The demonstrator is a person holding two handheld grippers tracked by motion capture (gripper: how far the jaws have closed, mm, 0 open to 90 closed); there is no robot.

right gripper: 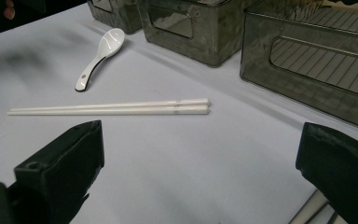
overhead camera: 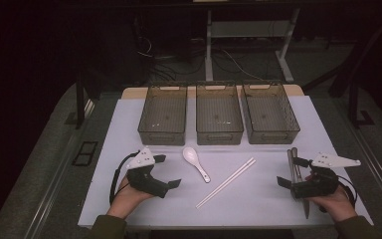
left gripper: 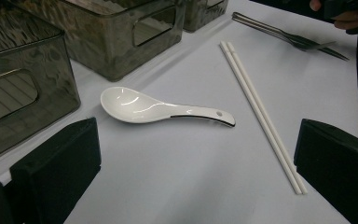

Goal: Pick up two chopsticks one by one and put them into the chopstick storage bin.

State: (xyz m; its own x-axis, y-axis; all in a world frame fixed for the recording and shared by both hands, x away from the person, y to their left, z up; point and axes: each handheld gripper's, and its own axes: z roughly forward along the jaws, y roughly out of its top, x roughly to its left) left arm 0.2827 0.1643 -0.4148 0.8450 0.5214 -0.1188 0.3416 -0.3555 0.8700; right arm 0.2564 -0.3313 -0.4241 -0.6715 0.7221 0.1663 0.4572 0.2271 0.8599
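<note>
A white ceramic spoon (overhead camera: 195,162) lies on the white mat (overhead camera: 258,204), bowl towards the bins. Right of it lies a pair of white chopsticks (overhead camera: 226,182), set diagonally. Metal cutlery (overhead camera: 292,160), including a fork, lies at the right under my right gripper (overhead camera: 289,172). My left gripper (overhead camera: 168,171) rests at the left of the mat, open, jaws towards the spoon. In the left gripper view the spoon (left gripper: 158,109) and chopsticks (left gripper: 261,112) lie beyond the open left gripper (left gripper: 198,172). In the right gripper view the chopsticks (right gripper: 112,108) lie beyond the open right gripper (right gripper: 200,177), with nothing between the jaws.
Three smoky see-through bins stand in a row at the back of the mat: left bin (overhead camera: 162,114), middle bin (overhead camera: 219,114), right bin (overhead camera: 271,113). All three look empty. Dark floor, cables and table legs lie beyond the table's far edge.
</note>
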